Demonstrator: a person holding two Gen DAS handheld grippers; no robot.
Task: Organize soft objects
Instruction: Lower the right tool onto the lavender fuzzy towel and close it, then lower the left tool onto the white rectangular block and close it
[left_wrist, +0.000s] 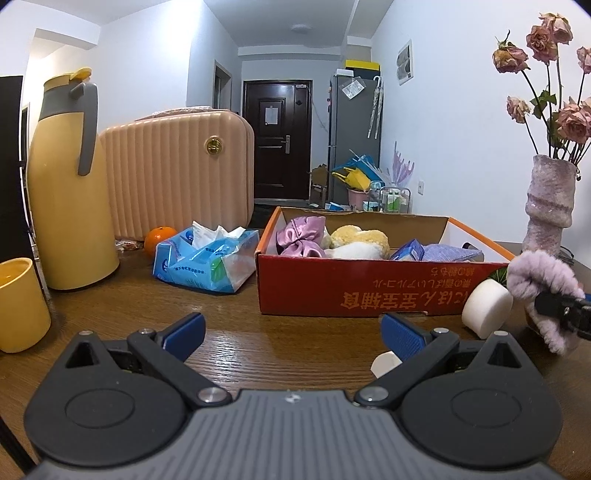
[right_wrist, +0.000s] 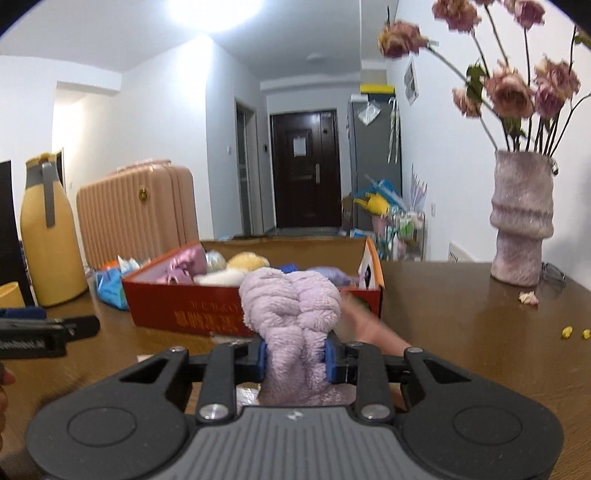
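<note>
My right gripper is shut on a fluffy lilac cloth and holds it above the table, just in front of the red cardboard box. The same cloth shows at the right edge of the left wrist view. The box holds a purple satin scrunchie, a yellow plush, a white soft item and a blue cloth. My left gripper is open and empty, low over the table in front of the box. A white foam cylinder lies beside the box.
A blue tissue pack, an orange, a yellow thermos, a yellow cup and a pink case stand at the left. A vase of dried roses stands at the right. Petal bits lie on the table.
</note>
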